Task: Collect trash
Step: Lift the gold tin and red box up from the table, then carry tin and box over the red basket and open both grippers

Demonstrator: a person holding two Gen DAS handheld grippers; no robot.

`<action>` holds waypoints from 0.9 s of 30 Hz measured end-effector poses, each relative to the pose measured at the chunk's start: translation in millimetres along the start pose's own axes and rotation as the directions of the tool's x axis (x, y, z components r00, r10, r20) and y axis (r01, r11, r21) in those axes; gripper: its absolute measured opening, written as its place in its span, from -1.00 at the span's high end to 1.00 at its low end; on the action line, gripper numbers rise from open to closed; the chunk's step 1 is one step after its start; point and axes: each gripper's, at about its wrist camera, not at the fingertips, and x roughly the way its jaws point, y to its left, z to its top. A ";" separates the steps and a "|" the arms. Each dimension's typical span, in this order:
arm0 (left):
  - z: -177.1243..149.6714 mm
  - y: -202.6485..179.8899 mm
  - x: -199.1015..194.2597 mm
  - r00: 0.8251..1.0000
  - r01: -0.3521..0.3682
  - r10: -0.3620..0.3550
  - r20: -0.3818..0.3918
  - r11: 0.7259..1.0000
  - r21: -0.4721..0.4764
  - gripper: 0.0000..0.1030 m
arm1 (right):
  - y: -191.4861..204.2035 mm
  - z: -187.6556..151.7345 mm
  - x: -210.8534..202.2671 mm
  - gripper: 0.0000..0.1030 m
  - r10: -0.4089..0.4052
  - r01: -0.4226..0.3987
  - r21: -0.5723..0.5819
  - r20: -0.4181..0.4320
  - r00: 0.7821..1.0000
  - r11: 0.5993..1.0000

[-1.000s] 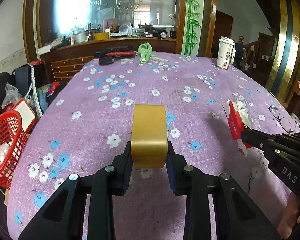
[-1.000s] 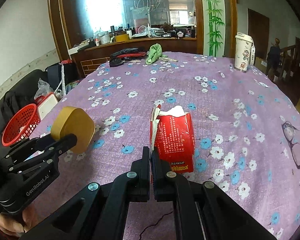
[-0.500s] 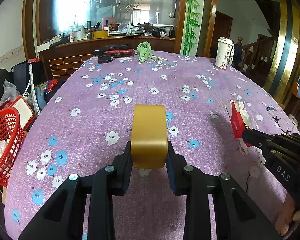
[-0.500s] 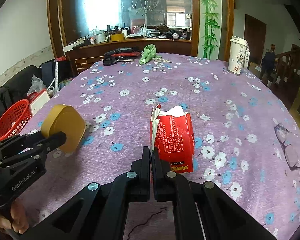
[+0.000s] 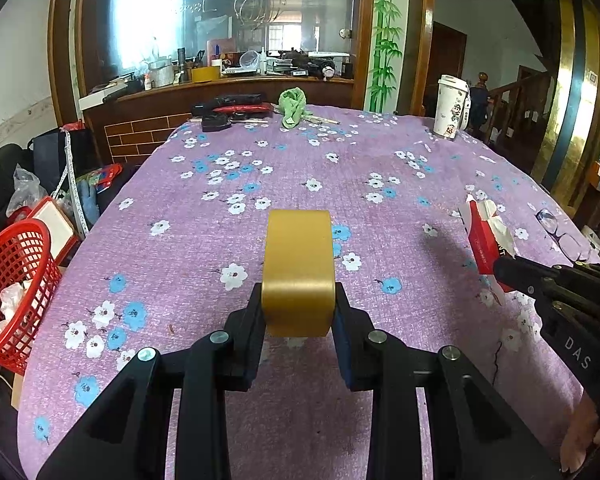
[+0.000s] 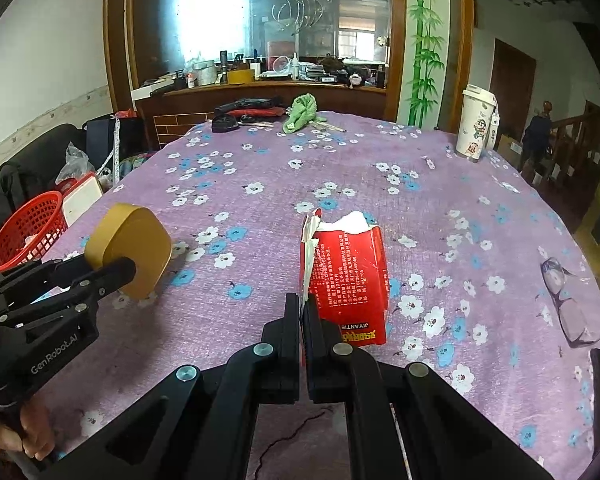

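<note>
The left gripper (image 5: 298, 312) has its jaws part open and pressed on the flat sides of a gold tape roll (image 5: 298, 270), which sits in the centre of the left view, raised above the purple flowered table (image 5: 260, 160). The right gripper (image 6: 303, 312) is closed down to almost nothing on the torn left edge of a red carton (image 6: 348, 280), seen in the middle of the right view with white paper showing at its ripped top. Whether the carton's far end still touches the cloth I cannot tell.

The roll looks stiff and fairly light; gripped across its width it should hold firm, though its smooth faces could slip if the squeeze slackens. The carton is thin card, probably empty and very light. It will flex and swing from that one pinched flap, and the flap could tear further. A hold lower down, across the folded body, would be surer.

A red basket (image 5: 16, 280) with white scraps in it stands off the table's edge at the left of the left view, and looks the likely place for both.
</note>
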 end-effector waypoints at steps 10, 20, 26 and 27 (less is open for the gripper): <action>-1.2 9.0 -17.3 0.999 -0.003 0.003 0.032 1.000 -0.014 0.43 | 22.2 4.6 -11.3 0.95 -0.002 0.002 -0.047 0.012 1.000 0.999; -1.9 40.4 -35.6 0.998 -0.035 0.038 0.047 0.997 -0.068 0.43 | 65.7 14.3 -11.4 0.95 0.073 -0.073 -0.121 -0.009 0.997 0.990; 5.1 84.4 -57.6 0.990 -0.114 0.124 0.068 0.984 -0.134 0.43 | 99.0 37.3 -6.0 0.95 0.242 -0.250 -0.121 -0.072 0.967 0.961; 6.5 95.7 -62.6 0.987 -0.127 0.139 0.075 0.980 -0.153 0.43 | 105.3 41.2 -5.0 0.95 0.262 -0.271 -0.124 -0.080 0.962 0.955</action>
